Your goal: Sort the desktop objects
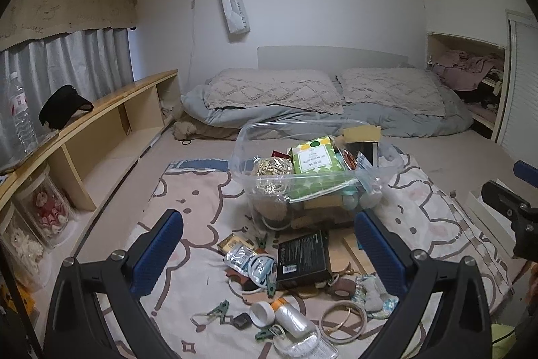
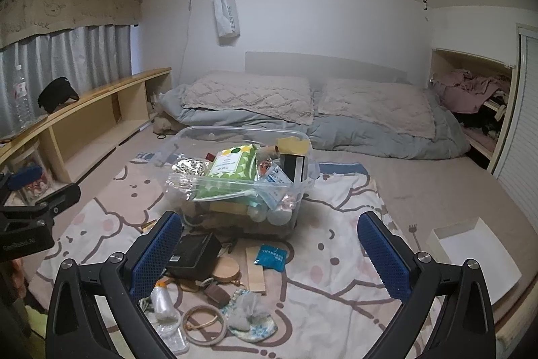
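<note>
We cannot read most of the small clutter in front of us: the packets packed into the clear plastic bin (image 1: pixel 312 170) overlap one another, and only a green dotted pack (image 1: pixel 316 158) on top stands out, while the bin's lower contents blur behind its wall. Our left gripper (image 1: pixel 269 244) is spread wide and grips nothing, its blue pads framing a black box (image 1: pixel 302 256) that lies flat on the cartoon-print blanket (image 1: pixel 188 190) just short of the bin. Nearer the lens, between the same fingers, we make out a white-capped tube (image 1: pixel 285 315), a few green clips (image 1: pixel 218 315) and a wooden ring (image 1: pixel 343 320), whose far edge slips behind the right finger. Our right gripper (image 2: pixel 269 248) is likewise parted and empty; its left finger covers part of the black box (image 2: pixel 195 254), and a blue packet (image 2: pixel 270 256) and a round wooden disc (image 2: pixel 227 270) lie between its fingers on the blanket. The bin sits beyond both pairs of fingertips, apart from them. A white open box (image 2: pixel 477 254) lies off to the right, partly cut by the right finger.
</note>
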Demonstrator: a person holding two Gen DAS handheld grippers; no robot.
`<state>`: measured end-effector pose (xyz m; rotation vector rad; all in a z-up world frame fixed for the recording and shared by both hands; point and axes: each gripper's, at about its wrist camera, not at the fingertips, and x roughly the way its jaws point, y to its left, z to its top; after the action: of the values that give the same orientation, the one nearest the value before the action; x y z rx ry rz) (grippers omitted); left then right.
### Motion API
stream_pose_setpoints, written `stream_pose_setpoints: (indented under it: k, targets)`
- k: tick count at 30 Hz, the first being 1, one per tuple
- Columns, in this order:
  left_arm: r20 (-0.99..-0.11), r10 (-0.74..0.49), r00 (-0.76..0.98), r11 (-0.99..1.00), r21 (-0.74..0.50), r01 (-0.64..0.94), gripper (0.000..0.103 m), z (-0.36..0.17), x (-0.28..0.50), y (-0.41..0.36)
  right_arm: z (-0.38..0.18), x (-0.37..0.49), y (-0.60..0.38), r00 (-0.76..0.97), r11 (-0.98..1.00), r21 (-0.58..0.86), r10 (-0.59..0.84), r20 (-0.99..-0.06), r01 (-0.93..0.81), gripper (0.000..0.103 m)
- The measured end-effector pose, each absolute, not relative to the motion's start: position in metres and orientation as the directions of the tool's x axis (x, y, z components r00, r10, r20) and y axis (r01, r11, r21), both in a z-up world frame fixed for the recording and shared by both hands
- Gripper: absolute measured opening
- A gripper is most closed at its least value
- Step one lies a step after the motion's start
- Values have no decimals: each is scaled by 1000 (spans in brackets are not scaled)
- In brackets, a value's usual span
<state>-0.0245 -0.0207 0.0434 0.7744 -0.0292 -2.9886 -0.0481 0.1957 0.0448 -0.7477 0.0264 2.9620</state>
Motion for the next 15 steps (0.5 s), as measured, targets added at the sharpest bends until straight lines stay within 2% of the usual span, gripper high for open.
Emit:
stream_pose_setpoints:
  k: [15]
  targets:
    - [-470, -67, -880, -998, 45, 52, 103, 34, 9, -15, 36, -10, 183, -879, -999, 7, 40, -475, -49, 103]
